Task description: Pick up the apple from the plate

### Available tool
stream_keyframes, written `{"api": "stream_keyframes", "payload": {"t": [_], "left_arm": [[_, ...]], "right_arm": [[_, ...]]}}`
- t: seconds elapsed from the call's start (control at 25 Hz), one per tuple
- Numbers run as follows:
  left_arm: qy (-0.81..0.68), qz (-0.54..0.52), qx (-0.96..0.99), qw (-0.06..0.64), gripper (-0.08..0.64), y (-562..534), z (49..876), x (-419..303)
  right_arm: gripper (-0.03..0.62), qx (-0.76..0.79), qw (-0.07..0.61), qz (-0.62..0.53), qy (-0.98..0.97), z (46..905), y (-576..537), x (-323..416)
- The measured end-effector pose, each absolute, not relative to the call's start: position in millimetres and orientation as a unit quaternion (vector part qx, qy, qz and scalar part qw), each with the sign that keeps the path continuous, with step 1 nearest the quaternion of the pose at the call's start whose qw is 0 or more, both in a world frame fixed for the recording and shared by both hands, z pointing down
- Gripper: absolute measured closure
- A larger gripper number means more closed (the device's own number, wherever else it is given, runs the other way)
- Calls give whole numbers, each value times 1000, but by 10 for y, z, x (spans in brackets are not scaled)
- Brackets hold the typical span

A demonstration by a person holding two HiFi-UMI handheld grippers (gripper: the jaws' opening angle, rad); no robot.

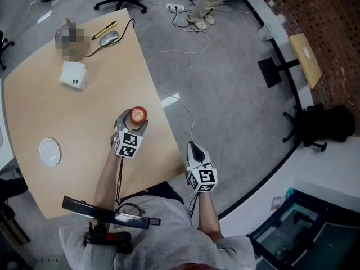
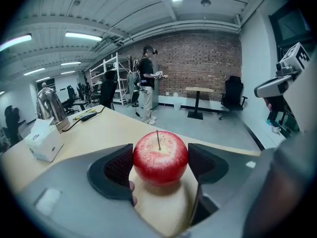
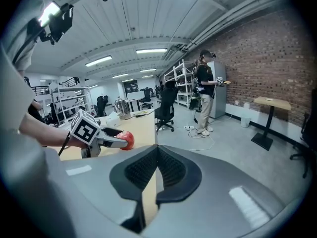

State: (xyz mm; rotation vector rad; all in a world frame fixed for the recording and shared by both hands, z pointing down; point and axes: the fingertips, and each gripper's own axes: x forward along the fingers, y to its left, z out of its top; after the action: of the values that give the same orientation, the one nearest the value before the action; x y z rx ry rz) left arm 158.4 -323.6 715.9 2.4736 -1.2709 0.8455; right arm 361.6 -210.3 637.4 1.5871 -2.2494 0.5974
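A red apple (image 1: 138, 115) sits between the jaws of my left gripper (image 1: 135, 120), which is shut on it over the wooden table's (image 1: 73, 122) right side. In the left gripper view the apple (image 2: 160, 156) is upright, stem up, with a dark pad pressed on each side. The small white plate (image 1: 49, 151) lies bare near the table's left edge, well away from the apple. My right gripper (image 1: 193, 148) hangs off the table's right edge over the floor, its jaws shut on nothing (image 3: 157, 170). The right gripper view also shows the apple (image 3: 126, 140) in the left gripper.
A white tissue box (image 1: 73, 75), a metal kettle (image 1: 70, 38), a computer mouse (image 1: 109, 37) with its cable and a yellow pen (image 1: 104, 30) sit at the table's far end. A person (image 2: 146, 83) stands on the floor beyond. A small side table (image 1: 306, 52) stands far right.
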Motion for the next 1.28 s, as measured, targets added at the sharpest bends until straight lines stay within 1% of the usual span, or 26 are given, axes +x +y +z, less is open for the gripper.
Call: {"api": "stream_keyframes", "payload": {"t": [0.2, 0.72, 1.12, 1.28], "left_arm": [[-427, 308, 844, 108, 192, -3288, 7302, 1651], [-427, 297, 846, 119, 189, -3290, 7277, 1698], [-431, 278, 851, 112, 183, -3235, 7064, 1667], [-439, 266, 851, 107, 190, -3196, 6930, 1639]], "right_arm": [[586, 561, 161, 210, -784, 6431, -2169, 3680], [586, 562, 159, 209, -784, 6399, -2200, 3641], [586, 562, 154, 199, -788, 6323, -2167, 3531], [586, 561, 149, 194, -791, 6268, -2134, 3475]]}}
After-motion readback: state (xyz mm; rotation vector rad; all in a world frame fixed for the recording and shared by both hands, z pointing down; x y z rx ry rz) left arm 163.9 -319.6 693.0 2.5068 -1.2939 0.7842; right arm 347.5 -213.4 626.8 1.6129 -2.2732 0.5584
